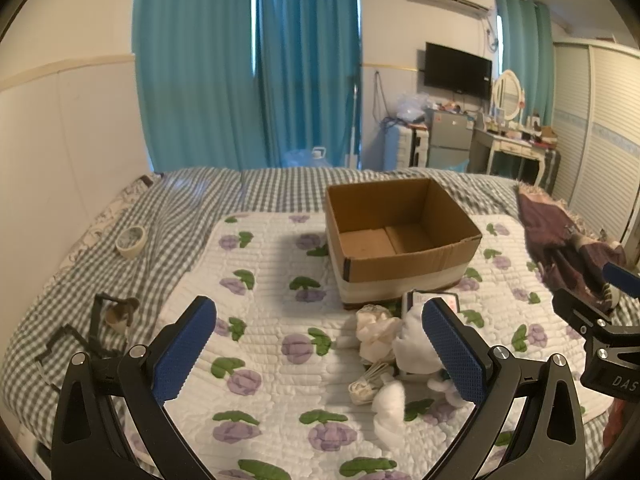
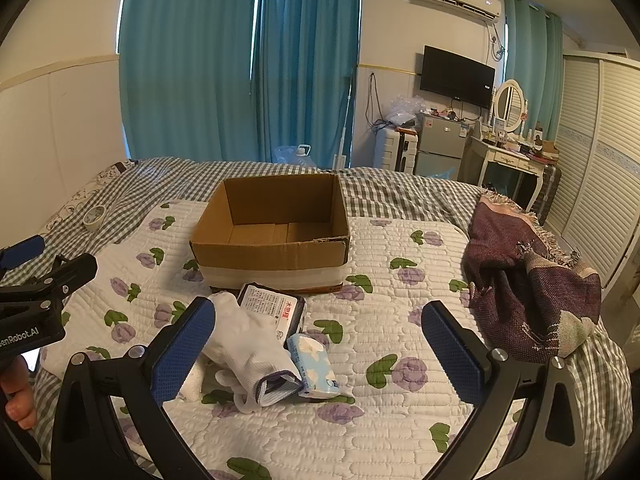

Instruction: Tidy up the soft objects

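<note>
1. My left claw hangs released above the quilt, its blue pads spread wide with nothing between them.
2. My right claw is likewise spread wide and empty, low over the same quilt on the bed.
3. The cardboard box sits open in the middle of the quilt, and I see nothing inside it.
4. Just in front of the box lies the soft pile: a white sock, a dark labelled packet partly under it, and a blue tissue pack touching the sock's cuff.
5. A maroon shawl lies crumpled at the quilt's right edge, well apart from the pile.
6. A tape roll rests on the checked sheet to the left.
</note>
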Action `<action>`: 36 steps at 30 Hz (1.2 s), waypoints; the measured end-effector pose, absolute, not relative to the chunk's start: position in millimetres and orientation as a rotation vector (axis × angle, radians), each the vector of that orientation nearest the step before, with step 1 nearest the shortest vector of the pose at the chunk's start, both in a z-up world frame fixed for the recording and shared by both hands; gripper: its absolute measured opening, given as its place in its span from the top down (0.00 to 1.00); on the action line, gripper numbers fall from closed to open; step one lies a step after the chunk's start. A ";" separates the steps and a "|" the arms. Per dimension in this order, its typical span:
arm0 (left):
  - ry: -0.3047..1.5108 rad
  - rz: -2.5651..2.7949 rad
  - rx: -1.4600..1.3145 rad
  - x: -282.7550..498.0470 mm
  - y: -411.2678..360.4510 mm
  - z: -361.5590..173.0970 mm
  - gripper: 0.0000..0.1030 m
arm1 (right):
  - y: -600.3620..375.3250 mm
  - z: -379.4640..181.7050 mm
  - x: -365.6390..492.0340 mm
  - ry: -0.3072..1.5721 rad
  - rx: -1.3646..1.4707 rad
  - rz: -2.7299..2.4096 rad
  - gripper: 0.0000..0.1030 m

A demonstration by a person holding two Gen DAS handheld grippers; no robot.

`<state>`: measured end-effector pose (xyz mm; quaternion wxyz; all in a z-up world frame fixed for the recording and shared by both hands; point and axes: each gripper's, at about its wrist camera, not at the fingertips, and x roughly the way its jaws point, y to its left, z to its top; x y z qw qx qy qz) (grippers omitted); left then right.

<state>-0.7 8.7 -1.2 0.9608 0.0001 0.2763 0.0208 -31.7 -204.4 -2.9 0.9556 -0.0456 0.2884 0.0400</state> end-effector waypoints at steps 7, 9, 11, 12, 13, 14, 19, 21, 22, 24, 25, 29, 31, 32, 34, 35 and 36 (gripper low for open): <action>0.560 0.041 0.000 -0.8 9.0 -1.3 0.00 | -202.6 -2.8 -32.2 0.586 -0.094 0.082 0.00; 0.559 0.040 0.000 -0.7 9.4 -1.3 0.00 | -202.4 -2.7 -32.4 0.586 -0.095 0.082 0.00; 0.557 0.040 0.000 -0.9 10.1 -1.8 0.00 | -202.4 -2.5 -32.1 0.585 -0.094 0.082 0.00; 0.557 0.039 0.000 -0.9 10.2 -1.8 0.00 | -201.7 -2.4 -32.4 0.585 -0.095 0.084 0.00; 0.555 0.039 -0.001 -1.8 11.2 -1.8 0.00 | -200.6 -2.0 -32.7 0.584 -0.097 0.085 0.00; 0.554 0.039 -0.002 -2.5 11.5 -1.4 0.00 | -199.4 -1.6 -32.9 0.583 -0.099 0.087 0.00; 0.551 0.034 -0.006 -2.5 12.4 0.3 0.00 | -194.8 0.2 -32.8 0.587 -0.113 0.100 0.00; 0.554 0.036 -0.006 -1.9 11.8 0.4 0.00 | -193.2 -0.4 -31.8 0.593 -0.117 0.108 0.00; 0.557 0.036 -0.009 -1.0 12.5 -0.3 0.00 | -192.6 -0.8 -31.5 0.595 -0.119 0.110 0.00; 0.567 0.033 -0.014 1.8 14.4 -2.4 0.00 | -189.5 -3.5 -29.9 0.606 -0.128 0.119 0.00; 0.575 0.033 -0.017 3.5 15.2 -4.7 0.00 | -187.1 -5.5 -28.3 0.615 -0.135 0.124 0.00; 0.600 0.034 -0.021 10.6 20.7 -13.4 0.00 | -176.4 -17.0 -21.0 0.653 -0.158 0.151 0.00; 0.616 0.035 -0.022 15.2 24.1 -18.7 0.00 | -169.4 -27.4 -14.4 0.686 -0.171 0.169 0.00; 0.625 0.035 -0.024 17.4 26.2 -21.9 0.00 | -165.3 -34.0 -11.0 0.706 -0.178 0.179 0.00; 0.655 0.033 -0.029 23.2 28.9 -31.8 0.00 | -158.0 -47.4 -2.5 0.750 -0.191 0.197 0.00; 0.669 0.032 -0.029 25.9 30.1 -36.5 0.00 | -154.4 -54.7 2.4 0.773 -0.199 0.205 0.00; 0.685 0.032 -0.028 28.6 31.1 -41.7 0.00 | -150.6 -62.4 7.0 0.794 -0.205 0.212 0.00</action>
